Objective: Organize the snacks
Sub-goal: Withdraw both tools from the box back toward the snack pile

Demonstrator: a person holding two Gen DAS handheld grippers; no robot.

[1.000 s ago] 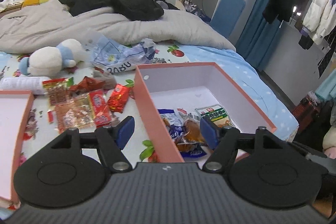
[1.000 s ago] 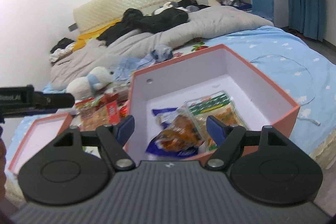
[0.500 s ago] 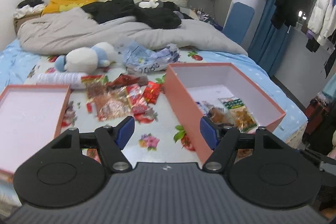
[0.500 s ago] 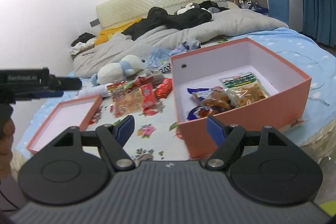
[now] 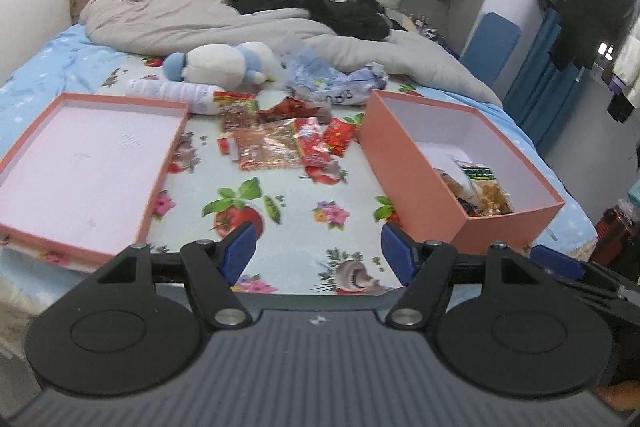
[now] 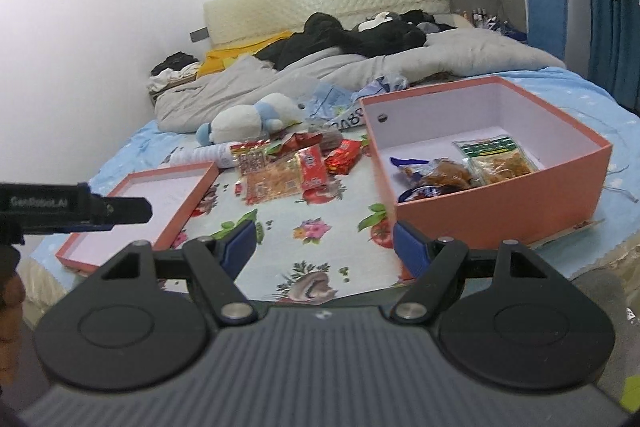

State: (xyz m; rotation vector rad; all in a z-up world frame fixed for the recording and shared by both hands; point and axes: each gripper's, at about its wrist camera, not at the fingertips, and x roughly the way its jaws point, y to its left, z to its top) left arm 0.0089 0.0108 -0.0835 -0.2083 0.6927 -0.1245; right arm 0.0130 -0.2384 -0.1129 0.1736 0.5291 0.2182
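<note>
1. Both tongs hang at the near edge of the bed. My left gripper [image 5: 318,251] has its jaws apart, nothing between them, touching nothing. My right gripper [image 6: 324,247] is the same: wide apart, empty.
2. Near left: shallow box lid [image 5: 24,151], bare inside. Near right: deep orange box [image 6: 500,207] with a few snack packs [image 6: 496,159] already in it.
3. Between the two, further back: loose snack pile [image 5: 280,143], red and orange packets overlapping on the floral sheet [image 5: 280,239].
4. Far: plush toy [image 5: 224,65], crumpled plastic bag [image 5: 336,83], grey duvet [image 5: 200,23].
5. Step in hand, my read: reach for the pile. Take the nearest packet on top, pinch one edge so the neighbours don't drag, lift clear of the box wall, then drop it beside the packs inside.
6. Flat foil packs slip, so come in low and close fully on one before lifting.
</note>
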